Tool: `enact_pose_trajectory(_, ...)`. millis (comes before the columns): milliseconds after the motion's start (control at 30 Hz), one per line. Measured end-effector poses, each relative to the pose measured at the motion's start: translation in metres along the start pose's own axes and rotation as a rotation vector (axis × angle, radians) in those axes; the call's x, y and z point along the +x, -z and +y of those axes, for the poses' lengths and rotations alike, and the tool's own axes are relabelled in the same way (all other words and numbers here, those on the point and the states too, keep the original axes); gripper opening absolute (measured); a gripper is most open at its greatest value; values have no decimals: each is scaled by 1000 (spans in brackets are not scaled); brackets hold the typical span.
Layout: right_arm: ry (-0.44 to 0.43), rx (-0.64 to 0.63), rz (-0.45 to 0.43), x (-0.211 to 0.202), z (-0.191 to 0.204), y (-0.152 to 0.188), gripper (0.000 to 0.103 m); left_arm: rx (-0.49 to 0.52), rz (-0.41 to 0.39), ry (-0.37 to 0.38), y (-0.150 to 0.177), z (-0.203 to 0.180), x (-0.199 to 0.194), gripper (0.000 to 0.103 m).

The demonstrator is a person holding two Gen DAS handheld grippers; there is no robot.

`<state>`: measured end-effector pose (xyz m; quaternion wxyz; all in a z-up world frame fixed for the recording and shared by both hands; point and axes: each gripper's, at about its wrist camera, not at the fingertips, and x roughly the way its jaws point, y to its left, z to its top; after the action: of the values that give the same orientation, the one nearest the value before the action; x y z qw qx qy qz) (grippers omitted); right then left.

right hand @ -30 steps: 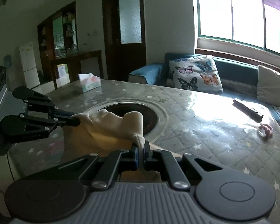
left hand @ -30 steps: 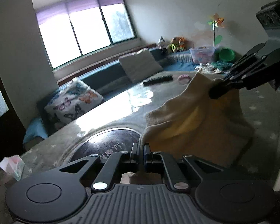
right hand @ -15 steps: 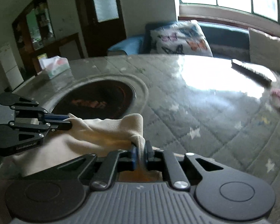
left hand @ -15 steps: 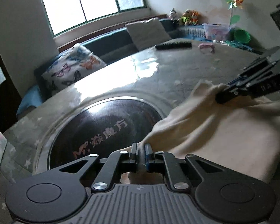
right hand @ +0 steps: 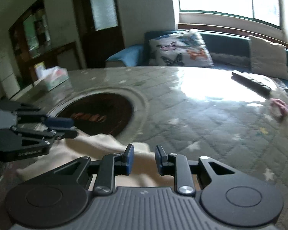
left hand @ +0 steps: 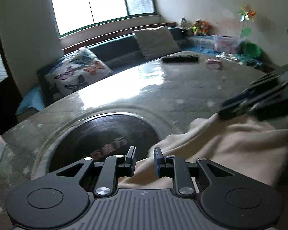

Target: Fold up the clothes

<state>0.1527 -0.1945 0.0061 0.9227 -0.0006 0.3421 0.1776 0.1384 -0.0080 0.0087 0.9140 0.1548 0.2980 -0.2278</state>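
A cream-coloured cloth [left hand: 230,145] lies folded on the grey quilted table; it also shows in the right wrist view [right hand: 98,149]. My left gripper [left hand: 144,160] is open, its jaws apart just over the cloth's near edge, holding nothing. My right gripper [right hand: 143,160] is open too, jaws apart above the cloth's corner. The right gripper also appears at the right of the left wrist view [left hand: 255,103], above the cloth's far edge. The left gripper also appears at the left of the right wrist view [right hand: 63,128], over the cloth.
A dark round inset [left hand: 105,134] sits in the table [left hand: 163,95] beside the cloth. A black remote [left hand: 180,59] and a pink object [left hand: 213,63] lie at the far side. A tissue box [right hand: 53,78] stands at the table edge. Sofa cushions [left hand: 76,74] lie beyond.
Both grippers were shut on the cloth's corners and lowered it onto the table; both have now opened and let it go. The cloth lies flat.
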Motion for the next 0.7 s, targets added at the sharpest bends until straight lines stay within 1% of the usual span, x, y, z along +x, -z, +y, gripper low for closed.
enact_pose_trajectory(67,-2,-4,19,9,3,0,23,3,13,28,-4,-5,6,22)
enact_pose_trajectory(167,20,-1,57,23,5,-1,24,0,49,40,-5,-9,20,23)
enact_pose_trajectory(233,26,-1,62,27,5,-1,24,-14,79,37,-3,-8,30,24)
enact_pose_trajectory(333,27,-5,61,29,4,0,24,-38,88,42,-4,-6,36,25)
enact_pose_trajectory(500,25,-1,43,23,3,2,25,-41,95,31,-5,-6,36,28)
enact_pose_trajectory(533,26,-9,36,20,5,2,27,-42,95,30,-5,-6,36,28)
enact_pose_trajectory(567,26,-18,28,16,7,2,33,-42,95,28,-5,-7,36,28)
enact_pose_trajectory(700,8,-77,17,5,21,9,34,-42,95,20,-5,-8,36,28)
